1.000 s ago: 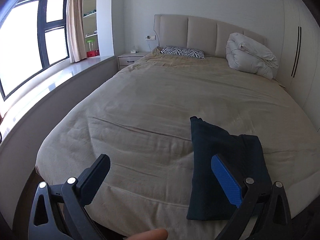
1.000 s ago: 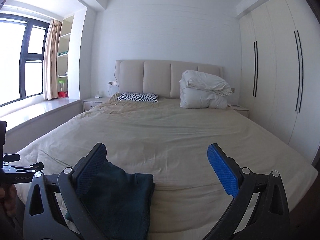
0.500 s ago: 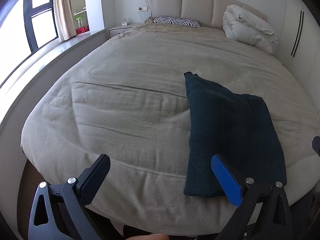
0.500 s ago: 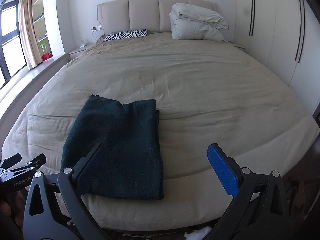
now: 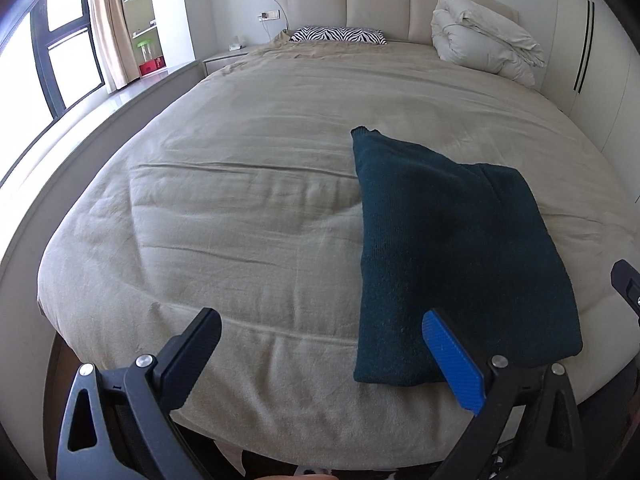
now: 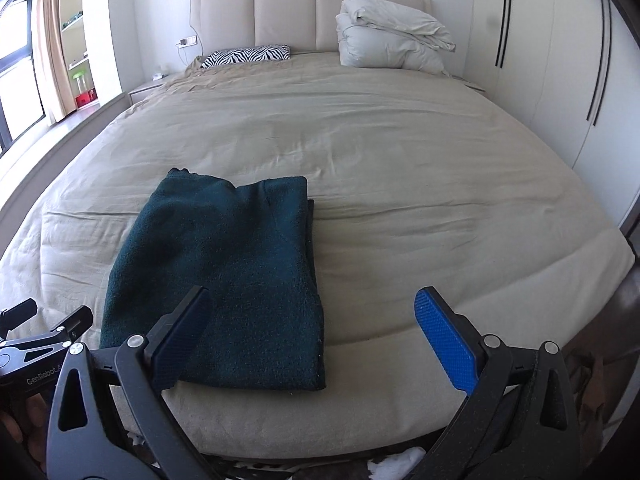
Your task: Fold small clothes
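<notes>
A dark green knitted garment (image 5: 452, 248) lies folded into a long rectangle near the foot edge of the bed (image 5: 248, 208). It also shows in the right wrist view (image 6: 228, 272). My left gripper (image 5: 320, 356) is open and empty, held above the foot edge just left of the garment. My right gripper (image 6: 312, 336) is open and empty, above the foot edge at the garment's right side. The left gripper's tip (image 6: 52, 332) shows at the left edge of the right wrist view.
A beige cover lies over the bed (image 6: 400, 168). A zebra pillow (image 6: 248, 55) and a rolled white duvet (image 6: 392, 38) lie at the headboard. Wardrobe doors (image 6: 560, 60) stand to the right, a window ledge (image 5: 80, 128) to the left.
Both grippers have risen and tilted down over the foot of the bed, so the folded garment shows more fully from above. The garment has not moved. Both grippers stay open.
</notes>
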`<action>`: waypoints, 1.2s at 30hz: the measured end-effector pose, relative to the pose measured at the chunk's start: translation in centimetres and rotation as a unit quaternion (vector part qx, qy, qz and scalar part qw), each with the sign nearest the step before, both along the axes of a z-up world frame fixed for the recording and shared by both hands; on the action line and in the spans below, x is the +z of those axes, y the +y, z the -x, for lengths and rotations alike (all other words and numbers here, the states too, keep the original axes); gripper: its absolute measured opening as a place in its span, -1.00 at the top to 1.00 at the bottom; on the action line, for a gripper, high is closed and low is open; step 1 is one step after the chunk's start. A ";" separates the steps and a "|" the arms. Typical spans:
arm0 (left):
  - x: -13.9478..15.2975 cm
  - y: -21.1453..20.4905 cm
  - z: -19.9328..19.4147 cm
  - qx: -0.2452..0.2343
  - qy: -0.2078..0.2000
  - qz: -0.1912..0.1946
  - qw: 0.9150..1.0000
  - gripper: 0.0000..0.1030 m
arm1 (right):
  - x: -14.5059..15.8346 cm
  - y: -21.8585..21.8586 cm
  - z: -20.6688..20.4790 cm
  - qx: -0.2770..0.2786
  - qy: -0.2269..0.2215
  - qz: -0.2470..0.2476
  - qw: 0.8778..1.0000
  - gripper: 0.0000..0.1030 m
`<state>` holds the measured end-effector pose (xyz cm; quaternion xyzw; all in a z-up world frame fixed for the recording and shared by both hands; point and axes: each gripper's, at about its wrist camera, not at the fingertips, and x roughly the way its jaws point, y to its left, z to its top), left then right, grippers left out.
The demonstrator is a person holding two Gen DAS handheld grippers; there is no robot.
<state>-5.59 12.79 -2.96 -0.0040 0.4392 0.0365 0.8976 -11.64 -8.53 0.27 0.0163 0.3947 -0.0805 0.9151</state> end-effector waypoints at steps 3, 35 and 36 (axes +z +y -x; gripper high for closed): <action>-0.2 -0.1 0.0 -0.002 0.003 -0.001 1.000 -1.00 | 0.0 -0.3 0.2 -0.003 0.006 -0.004 1.000 -0.99; -1.3 -0.3 -0.3 -0.009 0.015 0.003 1.000 -1.00 | -1.9 -0.4 -0.8 -0.009 0.027 -0.004 1.000 -0.99; -1.3 -0.3 -0.3 -0.009 0.015 0.003 1.000 -1.00 | -1.9 -0.4 -0.8 -0.009 0.028 -0.005 1.000 -0.99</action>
